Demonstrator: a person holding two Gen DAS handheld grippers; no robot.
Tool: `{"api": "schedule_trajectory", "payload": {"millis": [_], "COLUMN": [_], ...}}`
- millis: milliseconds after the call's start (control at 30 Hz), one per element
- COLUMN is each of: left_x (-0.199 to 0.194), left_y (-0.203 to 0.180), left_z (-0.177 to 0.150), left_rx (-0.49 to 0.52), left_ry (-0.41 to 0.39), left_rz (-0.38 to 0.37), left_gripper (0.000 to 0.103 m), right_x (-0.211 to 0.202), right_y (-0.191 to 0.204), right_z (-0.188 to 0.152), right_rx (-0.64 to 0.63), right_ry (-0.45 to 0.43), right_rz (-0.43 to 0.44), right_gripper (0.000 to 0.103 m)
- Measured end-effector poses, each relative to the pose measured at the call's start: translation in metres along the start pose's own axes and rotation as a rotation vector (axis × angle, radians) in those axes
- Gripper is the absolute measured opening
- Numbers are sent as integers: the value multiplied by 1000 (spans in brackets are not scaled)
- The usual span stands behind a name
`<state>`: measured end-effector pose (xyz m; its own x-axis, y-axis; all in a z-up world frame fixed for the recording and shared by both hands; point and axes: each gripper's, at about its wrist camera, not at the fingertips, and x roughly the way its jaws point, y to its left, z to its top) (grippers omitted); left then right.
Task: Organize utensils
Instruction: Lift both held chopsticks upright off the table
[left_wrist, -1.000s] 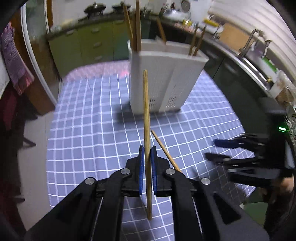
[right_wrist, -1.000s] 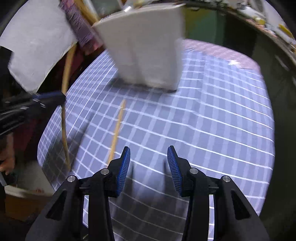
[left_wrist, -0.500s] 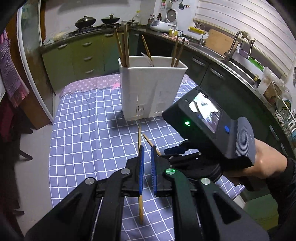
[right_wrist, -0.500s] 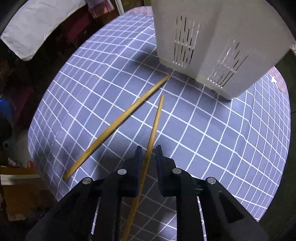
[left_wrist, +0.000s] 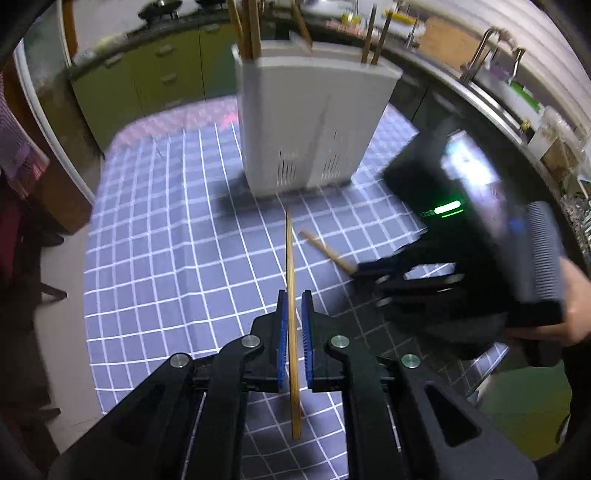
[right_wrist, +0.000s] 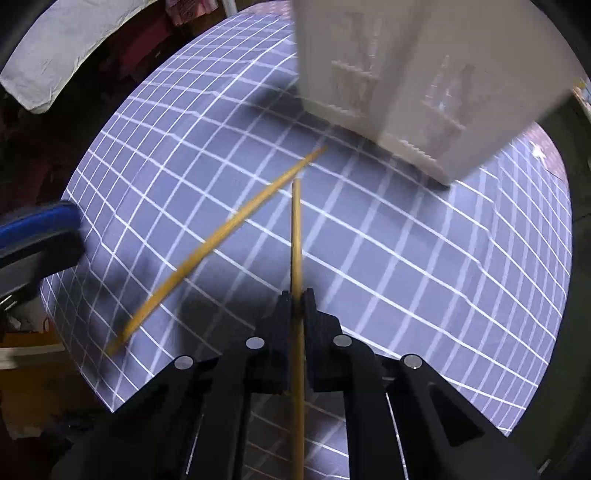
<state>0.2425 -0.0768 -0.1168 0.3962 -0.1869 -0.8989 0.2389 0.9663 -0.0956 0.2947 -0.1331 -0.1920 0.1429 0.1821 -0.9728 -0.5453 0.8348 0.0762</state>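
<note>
My left gripper is shut on a bamboo chopstick that points toward the white utensil holder. The holder stands at the back of the checked tablecloth with several chopsticks in it. My right gripper is shut on a second chopstick, lifted off the cloth and pointing at the holder. In the left wrist view the right gripper is at the right, with its chopstick sticking out. The left-held chopstick shows blurred in the right wrist view, with a left fingertip at the left edge.
The table with the blue checked cloth ends at the left and front. Green cabinets stand behind it, and a counter with a sink tap runs along the right. A white cloth hangs past the table's far side.
My right gripper has closed on the lying chopstick and raised it off the cloth. My left gripper has moved closer to the holder with its chopstick.
</note>
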Motion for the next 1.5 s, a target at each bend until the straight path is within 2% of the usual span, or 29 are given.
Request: {"api": "schedule_trajectory", "payload": {"millis": [200, 300, 433, 667, 900, 967, 1033, 1200, 1367, 1500], "left_x": [47, 62, 73, 89, 97, 100, 101, 102, 74, 32], "left_y": [-10, -15, -19, -21, -15, -11, -10, -6, -1, 1], "left_z": [17, 24, 31, 40, 48, 51, 53, 56, 52, 48], "left_rx": [47, 69, 73, 78, 66, 55, 69, 61, 59, 75], "left_ry": [108, 135, 159, 213, 249, 274, 294, 316, 241, 127], "left_rz": [33, 63, 101, 122, 114, 93, 85, 62, 42, 42], "left_gripper": [7, 8, 17, 17, 17, 14, 7, 7, 7, 7], "right_x": [-35, -51, -63, -66, -67, -68, -68, -71, -84, -102], "right_y": [-30, -42, -56, -69, -71, -70, -70, -68, -65, -63], "right_z": [-21, -33, -50, -64, -66, -65, -65, -64, -66, -71], "right_rx": [70, 93, 114, 135, 134, 134, 135, 129, 124, 123], "right_ry": [-92, -135, -156, -166, -171, -172, -172, -177, -208, -260], "right_rz": [29, 42, 56, 80, 92, 90, 89, 90, 97, 105], "right_gripper": [7, 7, 7, 7, 7, 7, 7, 7, 7, 7]}}
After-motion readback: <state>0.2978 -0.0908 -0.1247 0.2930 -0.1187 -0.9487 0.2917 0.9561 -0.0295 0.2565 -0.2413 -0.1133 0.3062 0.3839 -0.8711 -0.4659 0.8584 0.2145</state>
